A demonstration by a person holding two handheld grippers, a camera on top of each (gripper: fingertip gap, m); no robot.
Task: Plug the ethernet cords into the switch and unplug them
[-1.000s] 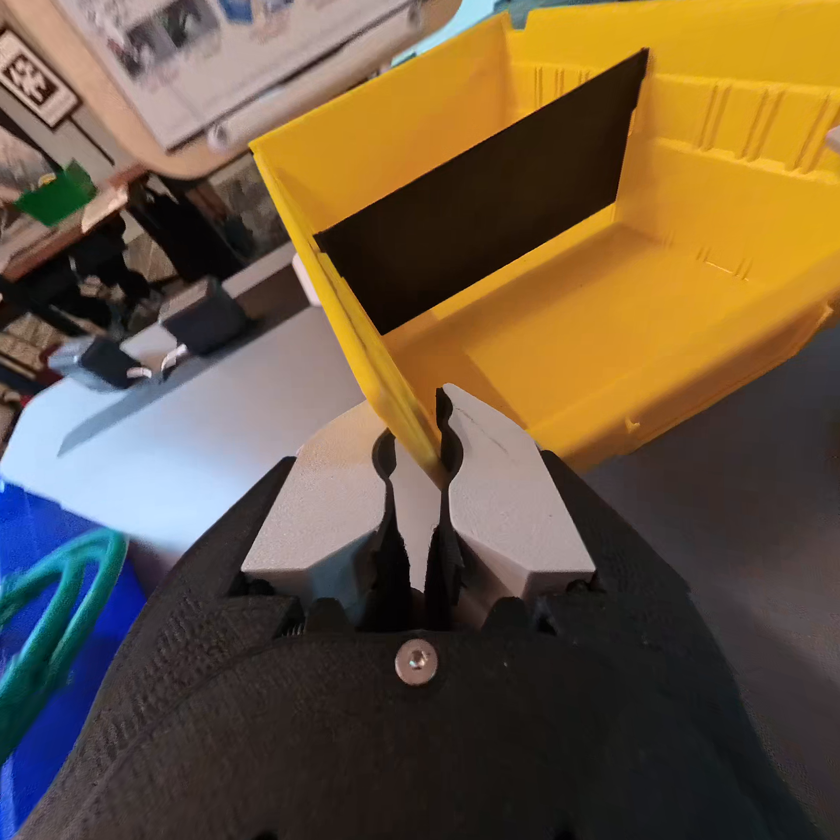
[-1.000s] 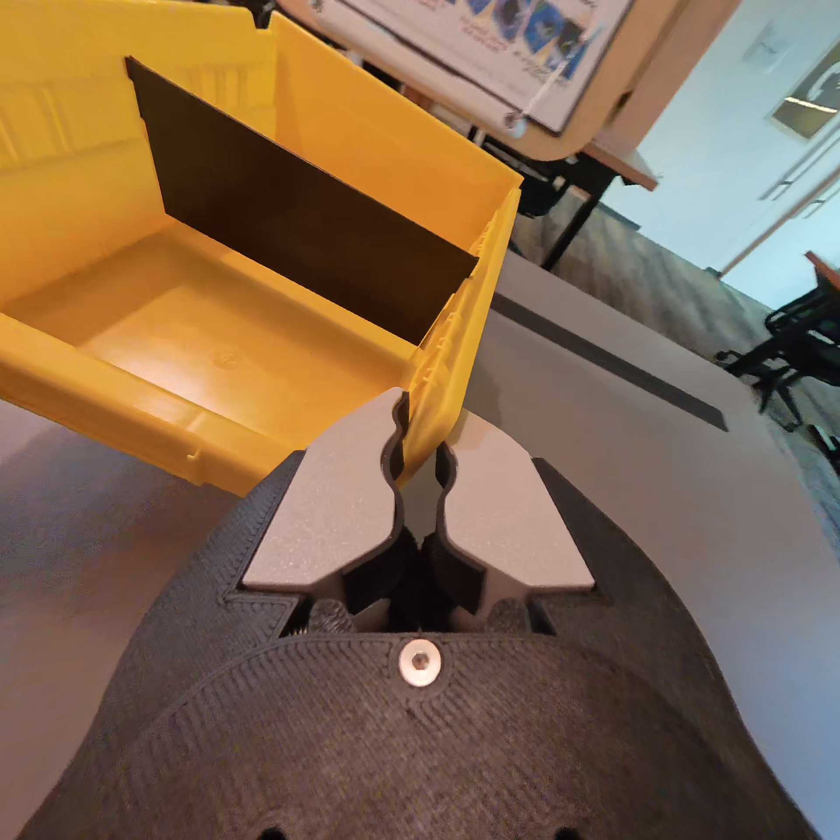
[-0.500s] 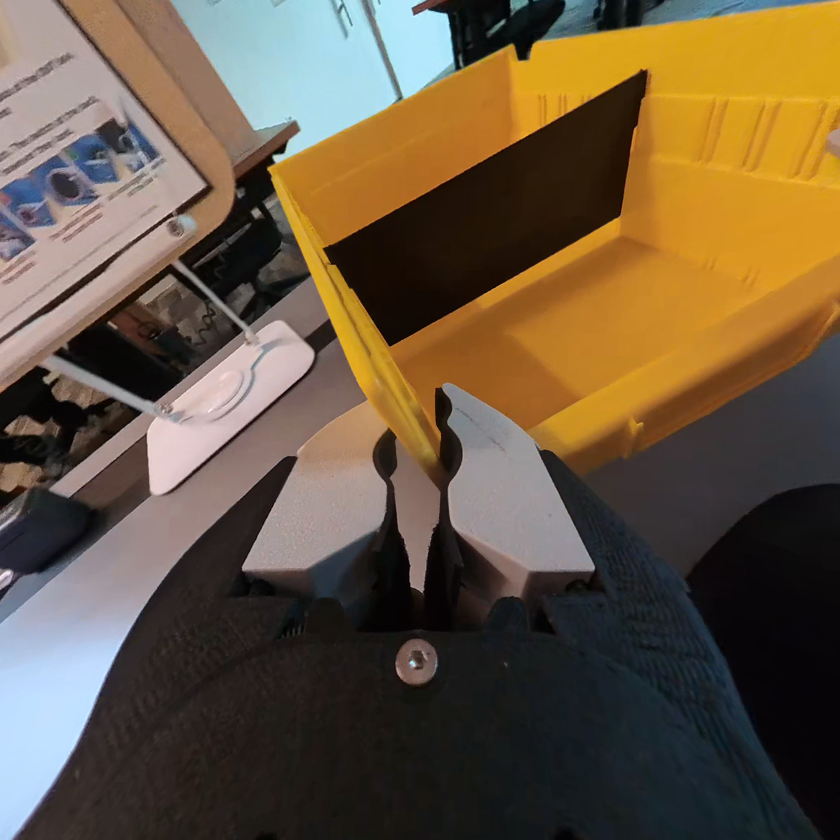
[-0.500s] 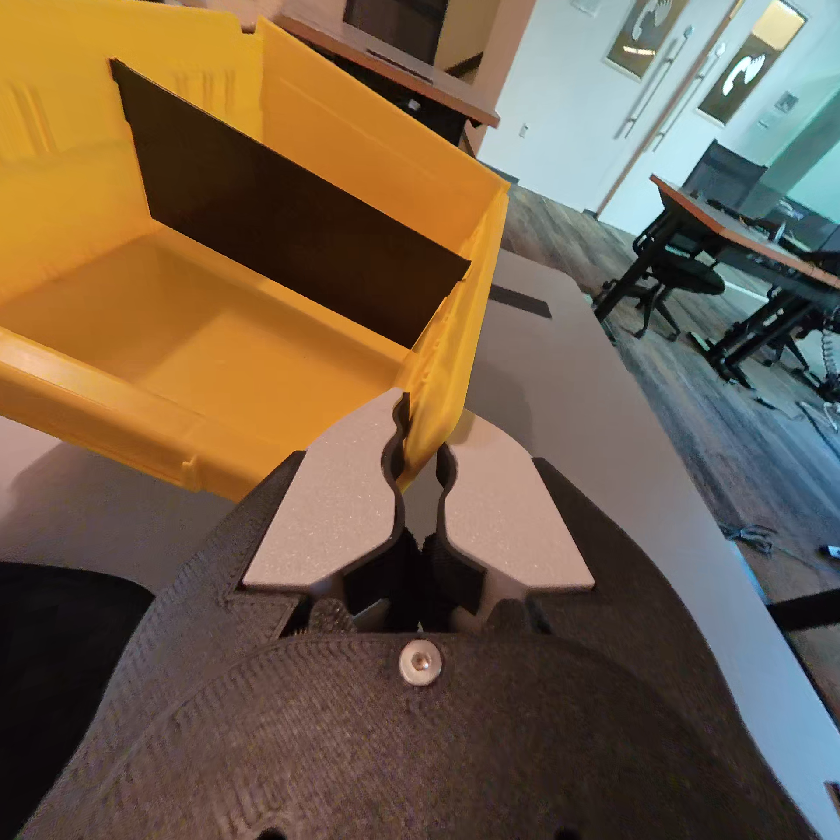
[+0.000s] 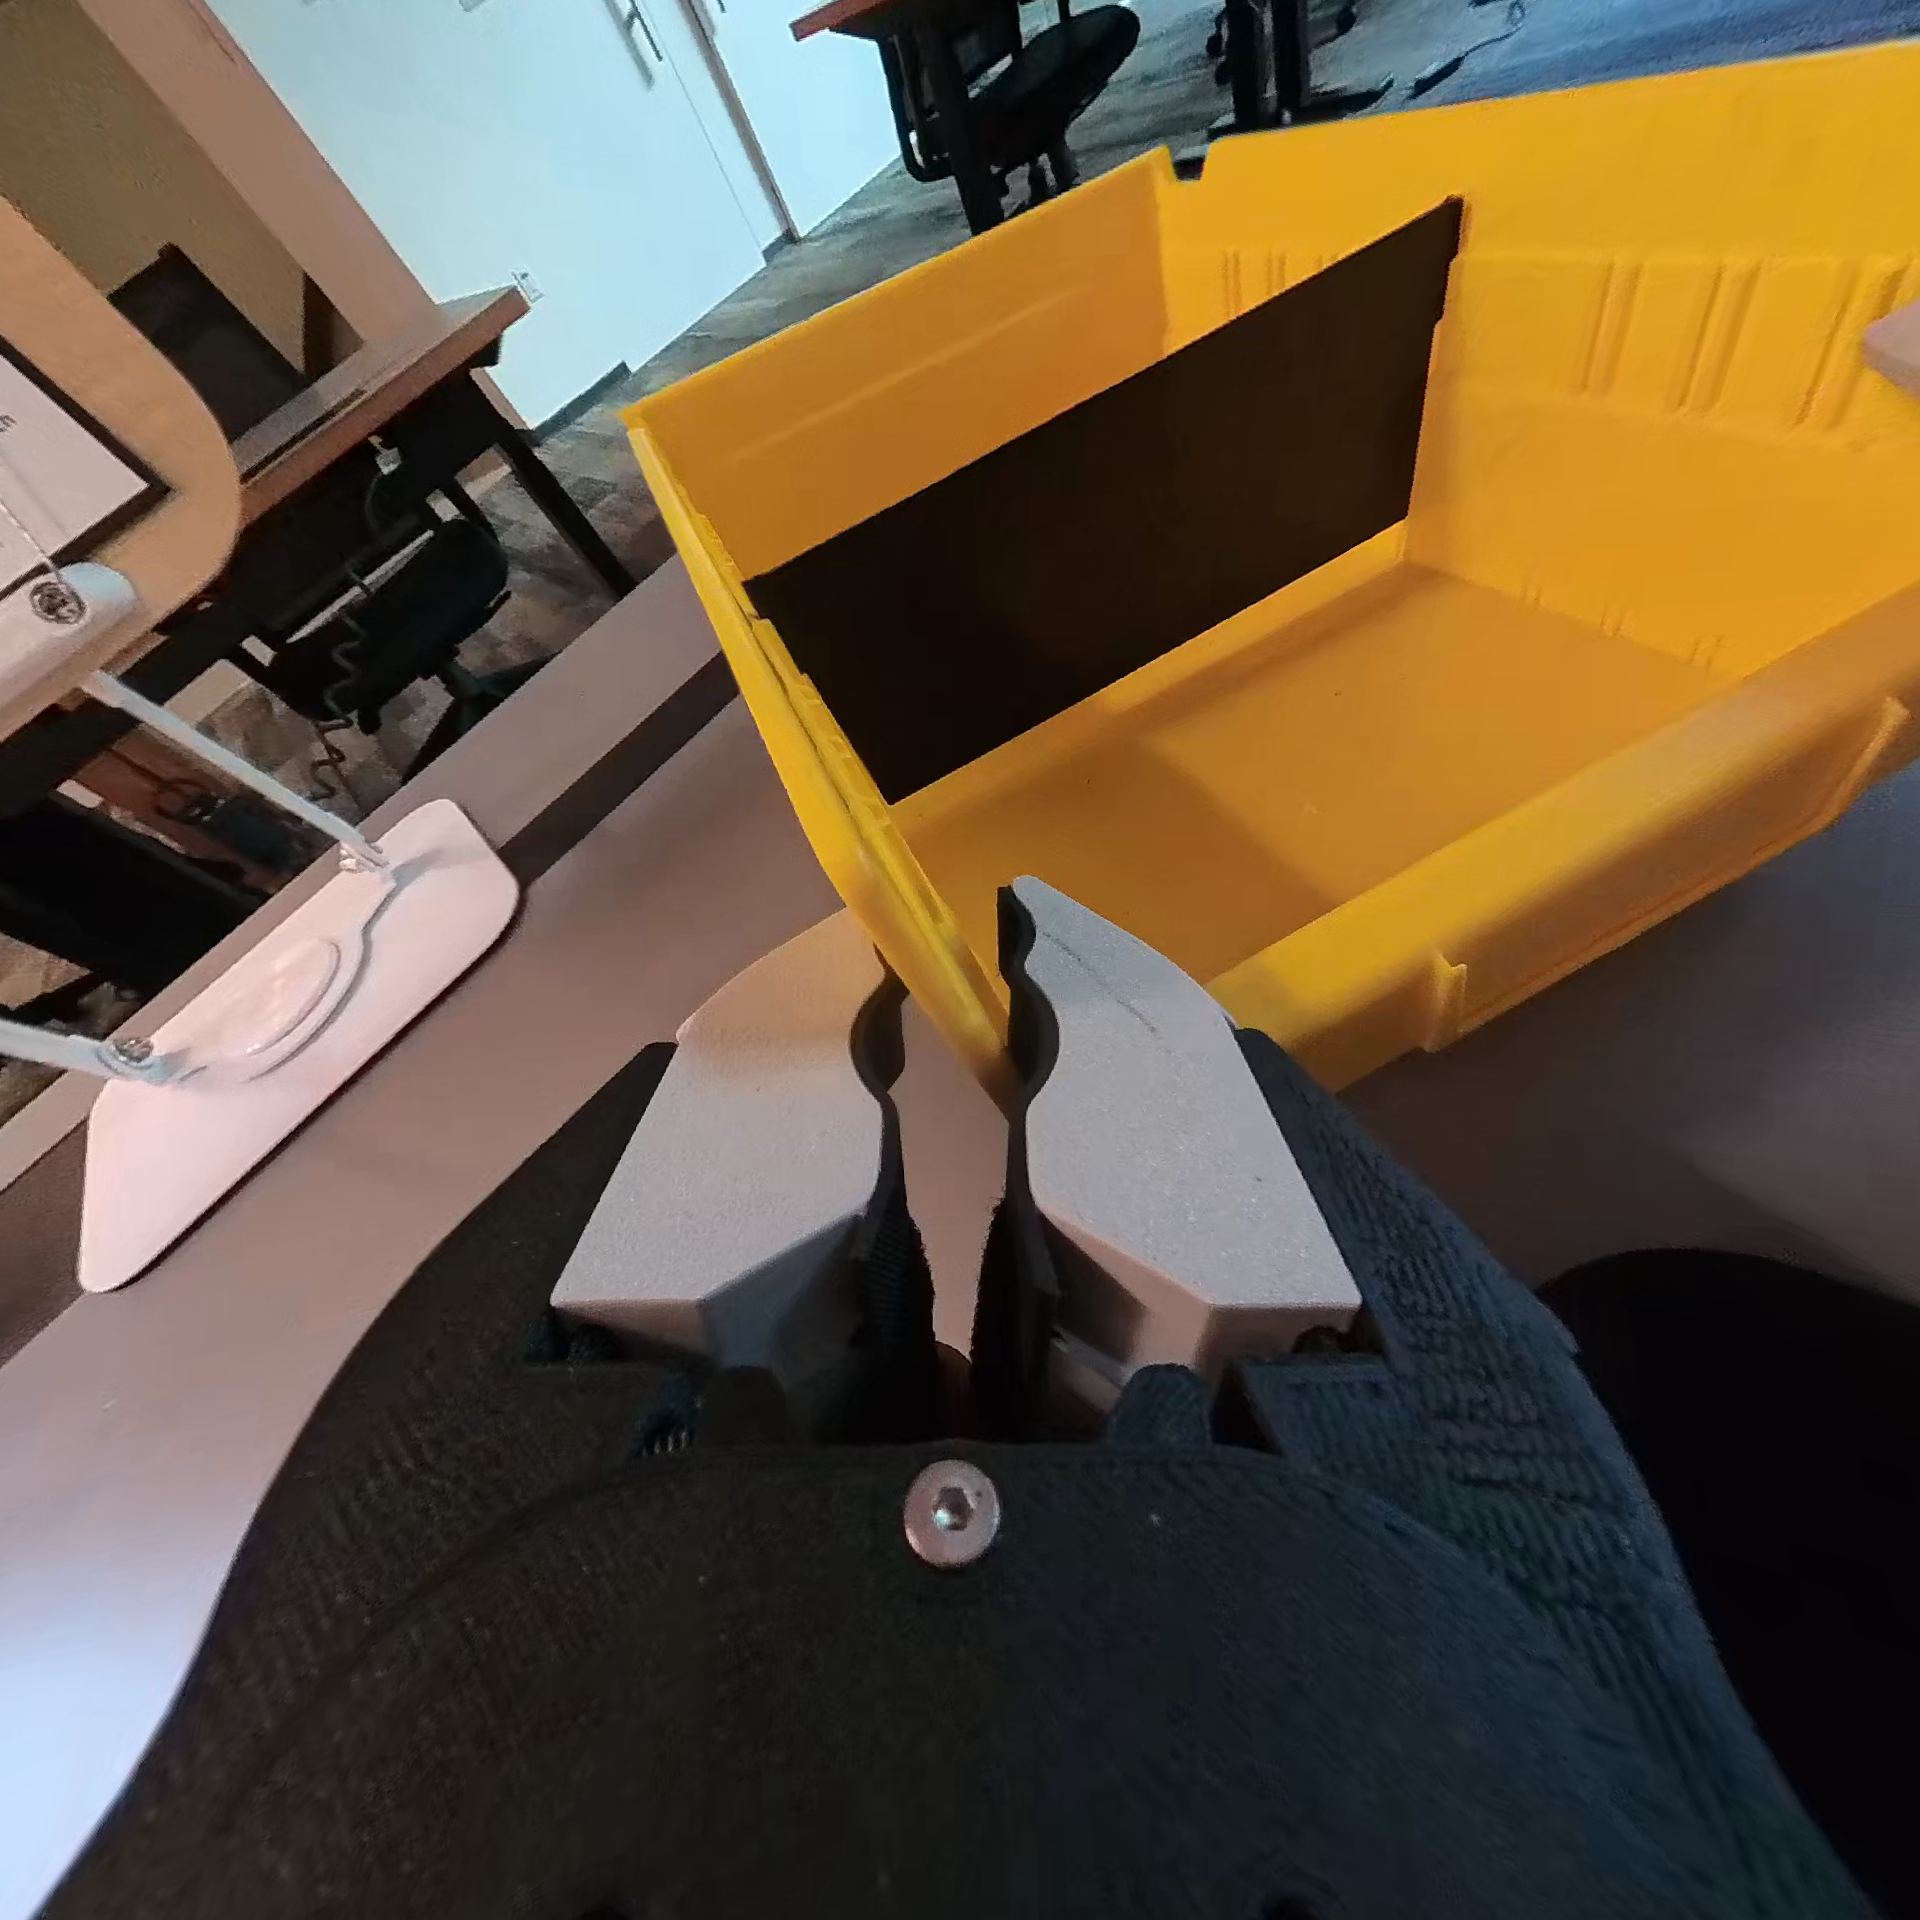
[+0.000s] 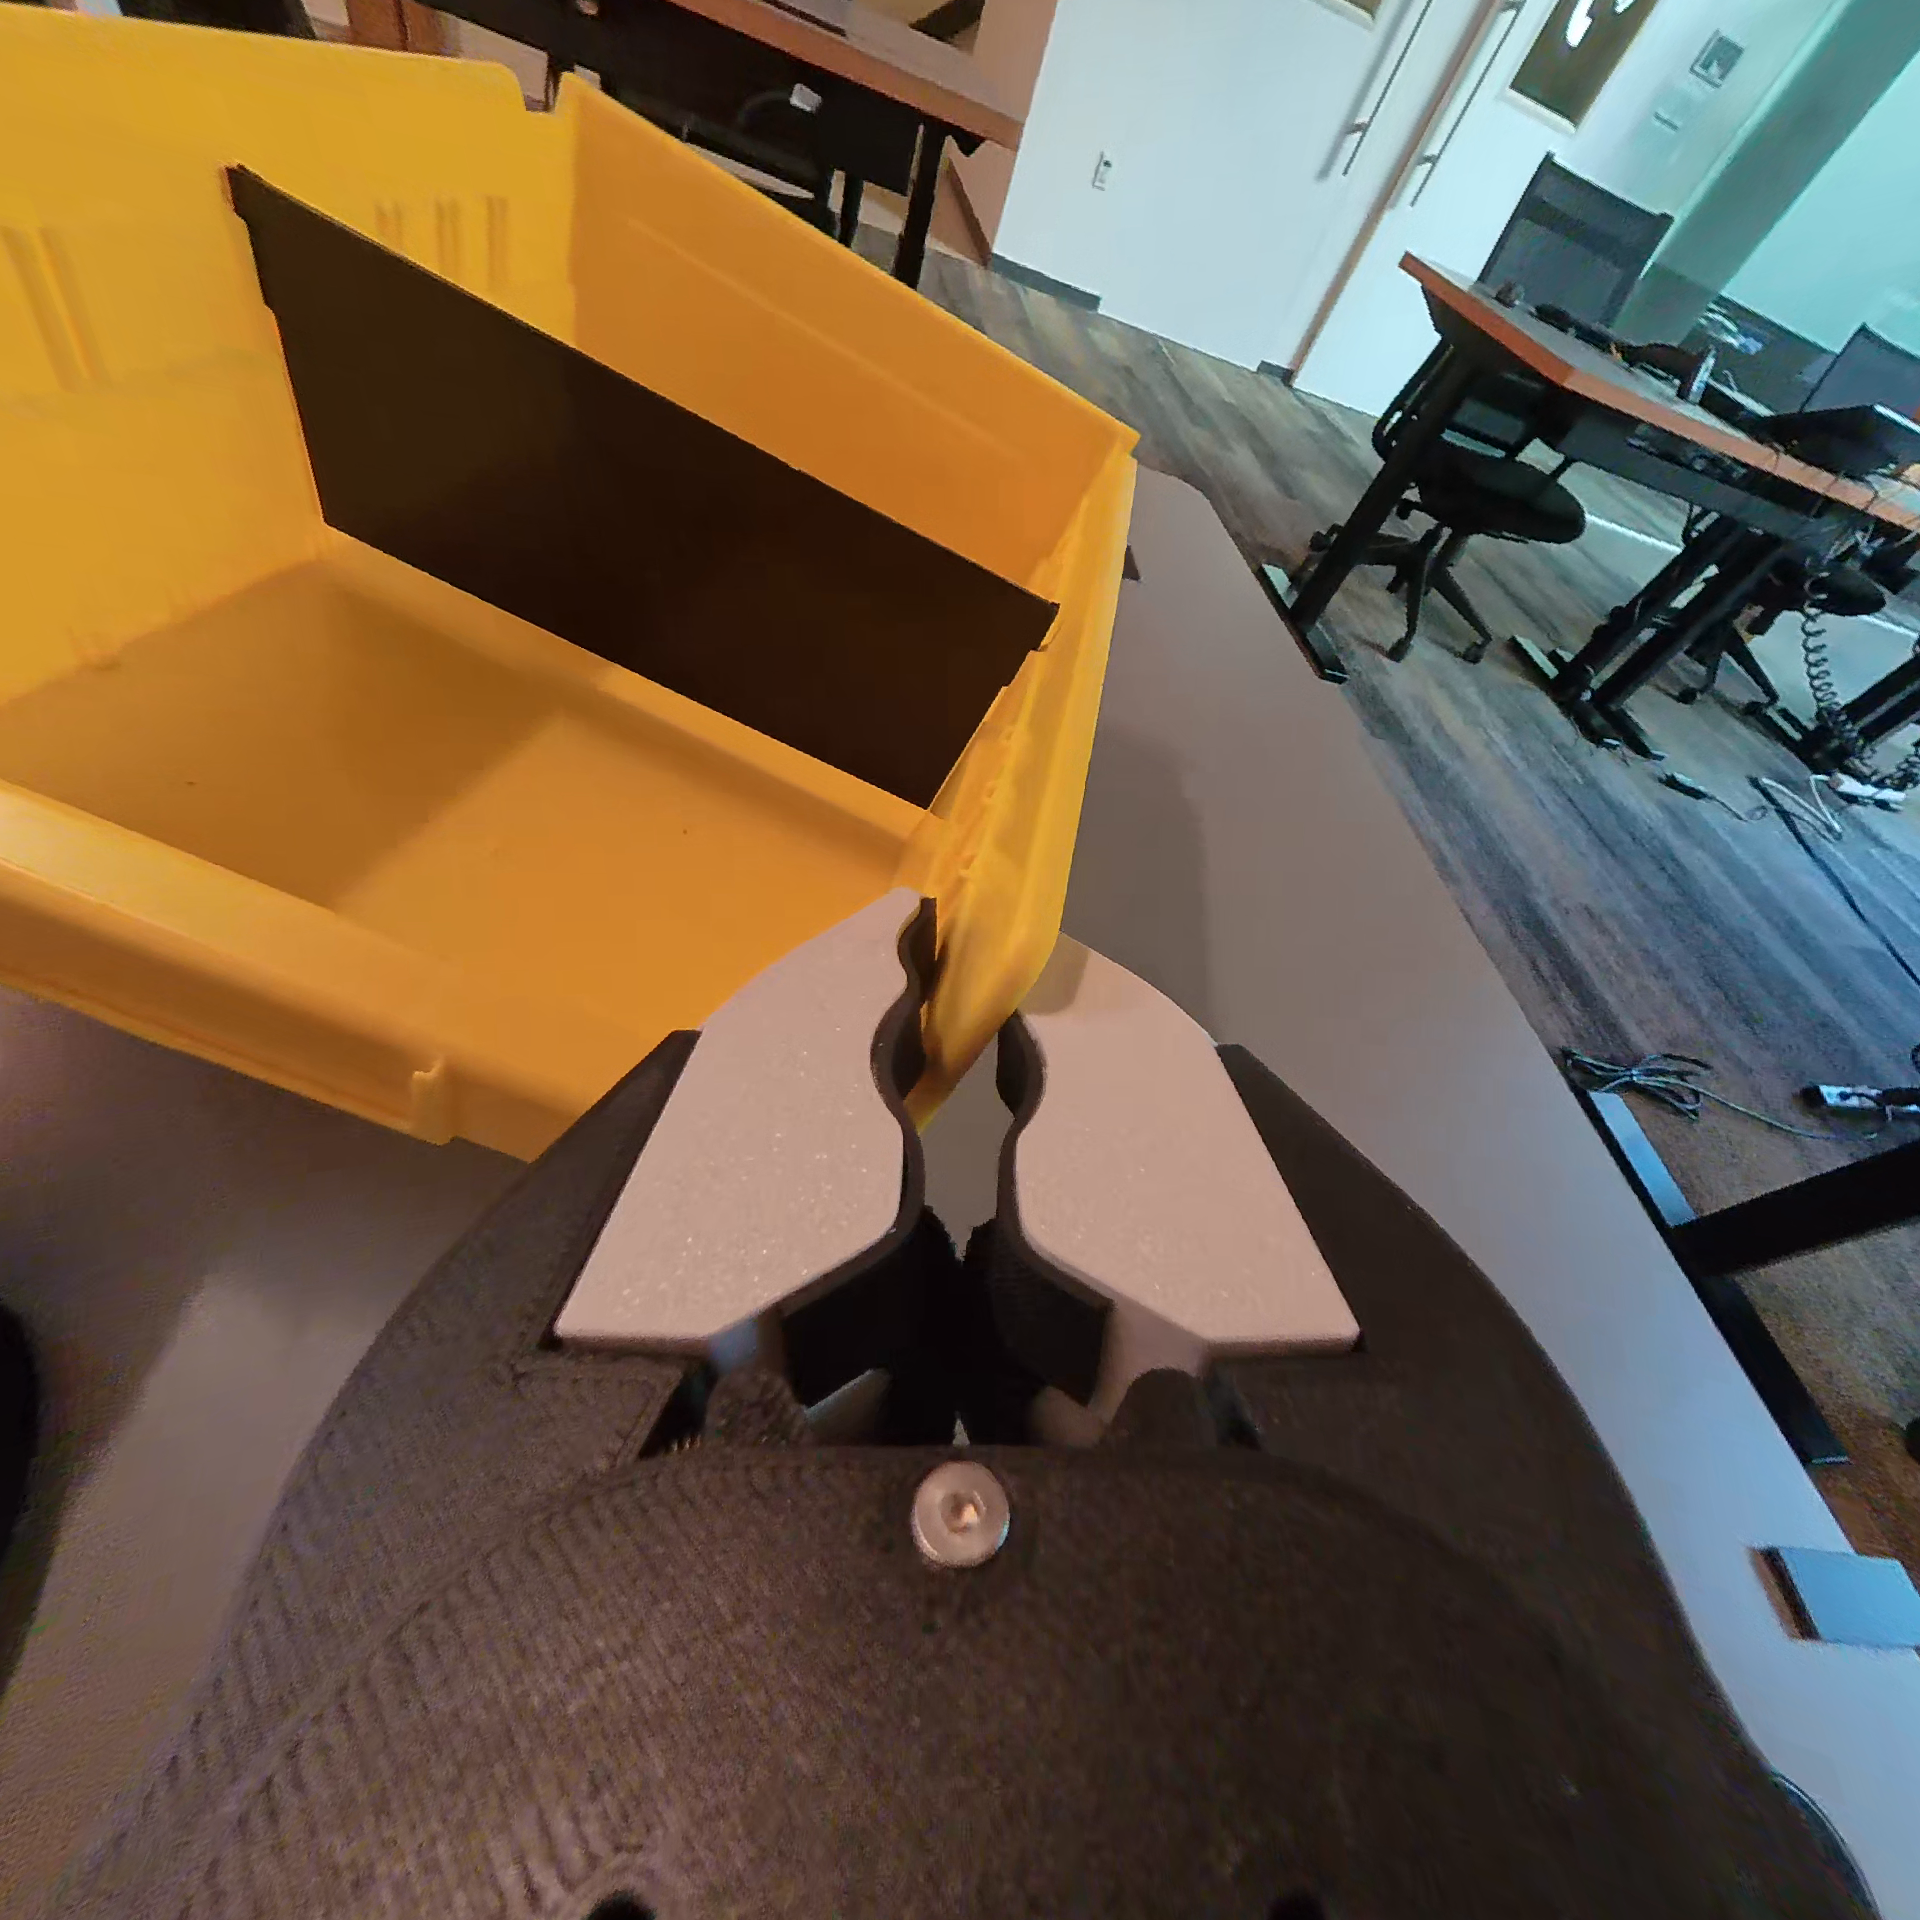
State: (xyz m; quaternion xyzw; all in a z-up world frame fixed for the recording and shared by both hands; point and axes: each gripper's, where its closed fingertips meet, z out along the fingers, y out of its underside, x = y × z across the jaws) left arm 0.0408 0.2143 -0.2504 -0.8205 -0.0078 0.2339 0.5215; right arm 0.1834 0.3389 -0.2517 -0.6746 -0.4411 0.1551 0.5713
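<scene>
A yellow plastic bin (image 5: 935, 416) with a black divider (image 5: 1091, 561) across it fills both views; the near compartment is empty. My left gripper (image 5: 951, 966) is shut on the near end of the bin's left side wall. My right gripper (image 6: 977, 977) is shut on the near end of the bin's (image 6: 779, 301) right side wall, with the divider (image 6: 644, 540) beyond. The bin sits tilted in both views over the grey table (image 5: 623, 831). No ethernet cord and no switch are in view.
A white flat stand base (image 5: 291, 1039) lies on the table to the bin's left. The table's edge (image 6: 1558, 1195) runs along the right, with a small grey flat piece (image 6: 1839, 1600) near it. Desks and office chairs (image 6: 1507, 520) stand on the floor beyond. My right fingertips sit around 20 centimetres from my left ones. The left gripper is farther from the small grey flat piece (image 6: 1839, 1600), some 45 centimetres, than the right, some 25 centimetres.
Both grippers have swung with the bin between them: the poster board, blue bin and green cable have left the left view, and the open office has come into view. Both grips are unchanged.
</scene>
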